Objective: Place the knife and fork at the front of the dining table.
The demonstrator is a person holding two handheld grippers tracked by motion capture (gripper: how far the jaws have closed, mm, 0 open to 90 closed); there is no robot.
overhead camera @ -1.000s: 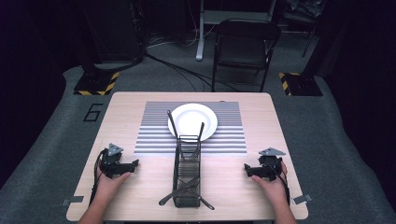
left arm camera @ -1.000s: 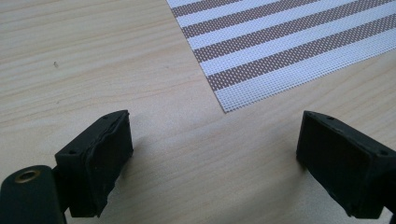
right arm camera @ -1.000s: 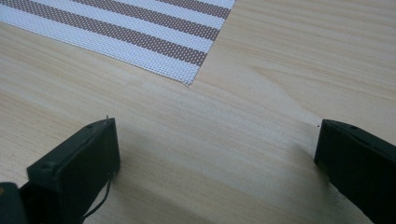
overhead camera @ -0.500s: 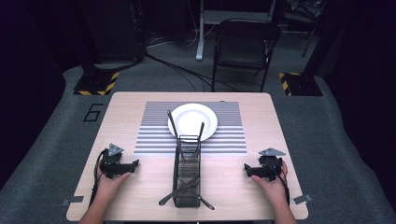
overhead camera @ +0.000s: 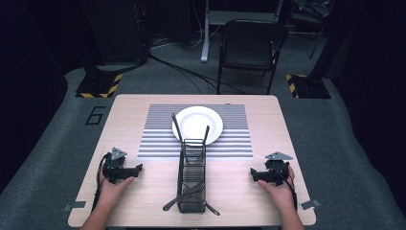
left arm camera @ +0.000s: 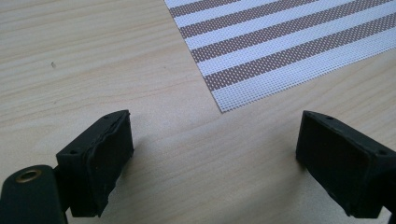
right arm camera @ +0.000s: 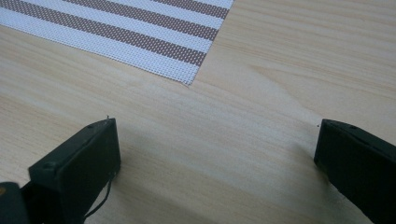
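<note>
Cutlery basket (overhead camera: pixel 192 177) between both hand-held grippers

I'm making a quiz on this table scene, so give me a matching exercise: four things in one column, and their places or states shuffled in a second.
Things:
1. plate
2. wire caddy
3. left gripper
4. placemat

Places or states:
a. striped, under the plate
b. open, jaws empty, on the table's left side
c. white, on the mat
d. black, holding utensils, mid-table

Pairs: 1-c, 2-d, 3-b, 4-a
</note>
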